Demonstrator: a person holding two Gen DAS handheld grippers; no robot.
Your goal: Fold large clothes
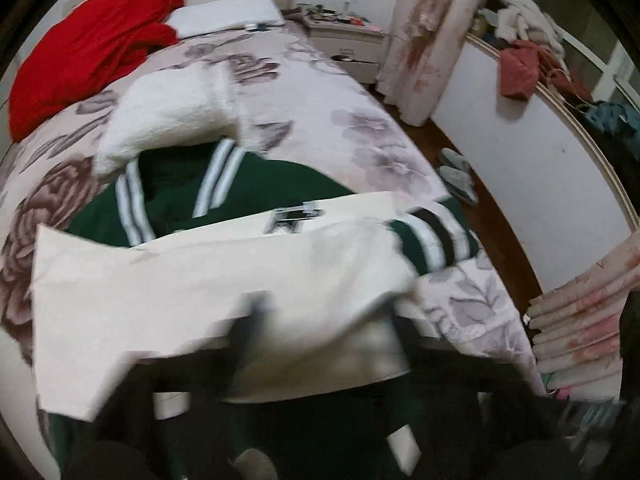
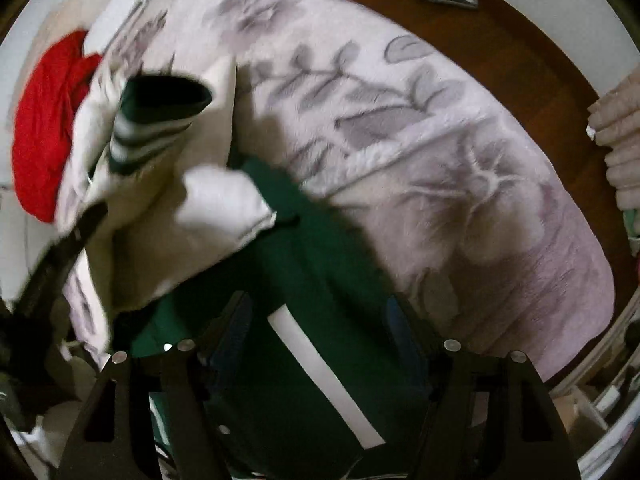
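Green-and-cream varsity jacket (image 1: 256, 188) half-folded on floral bedspread (image 1: 328, 96); left gripper (image 1: 320, 344) jaws apart, sleeve draped across; right gripper (image 2: 320, 320) apart, empty; sleeve may slide off, undoing fold.

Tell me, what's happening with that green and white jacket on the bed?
A person with a gripper in each hand is folding the green and cream jacket on the flowery bed cover. A cream sleeve with a striped cuff lies across the green body. The left gripper is open right over that sleeve, though the picture is blurry there. The right gripper hovers open over the green part with a white stripe. The folding is not finished yet.
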